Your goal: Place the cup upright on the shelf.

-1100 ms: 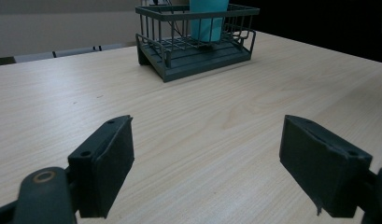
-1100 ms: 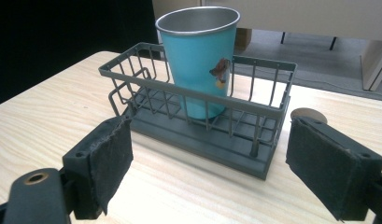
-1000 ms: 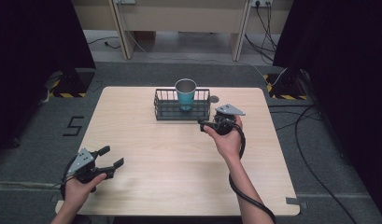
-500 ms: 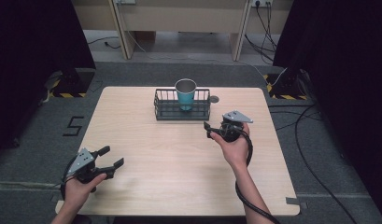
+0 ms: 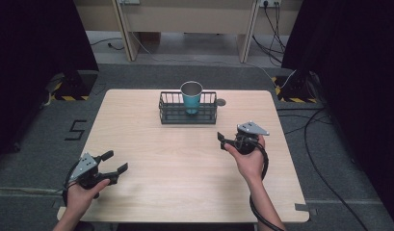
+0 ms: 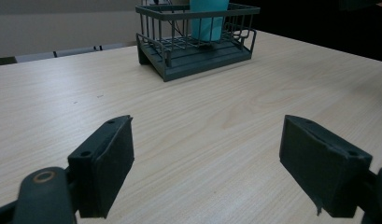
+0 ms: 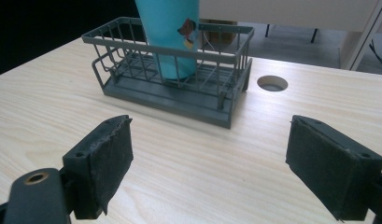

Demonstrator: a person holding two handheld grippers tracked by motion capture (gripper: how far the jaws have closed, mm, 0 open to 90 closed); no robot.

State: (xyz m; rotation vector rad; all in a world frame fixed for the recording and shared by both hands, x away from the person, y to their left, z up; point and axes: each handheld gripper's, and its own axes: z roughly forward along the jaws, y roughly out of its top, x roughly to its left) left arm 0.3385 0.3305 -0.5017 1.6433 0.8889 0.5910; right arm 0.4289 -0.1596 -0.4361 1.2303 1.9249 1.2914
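A teal cup (image 5: 191,96) stands upright in a dark wire basket (image 5: 168,115) at the back middle of the wooden table (image 5: 185,173). My left gripper (image 5: 116,160) rests near the front left corner, open and empty, pointing toward the basket. My right gripper (image 5: 221,141) is held over the right half of the table, a short way in front of the basket's right end, open with nothing between its jaws. In the left gripper view the basket (image 6: 198,51) and cup (image 6: 207,23) lie far ahead of the open gripper (image 6: 207,172). In the right gripper view the cup (image 7: 172,32) and basket (image 7: 179,98) are close ahead of the open gripper (image 7: 209,172).
A round cable hole (image 5: 220,102) sits in the table just right of the basket, seen also as the hole (image 7: 272,83) in the right gripper view. Bare wood stretches between the two grippers. Cables trail over the floor to the right of the table.
My right gripper has drawn back from the basket, toward the near right side of the table. The left gripper, cup and basket have stayed put.
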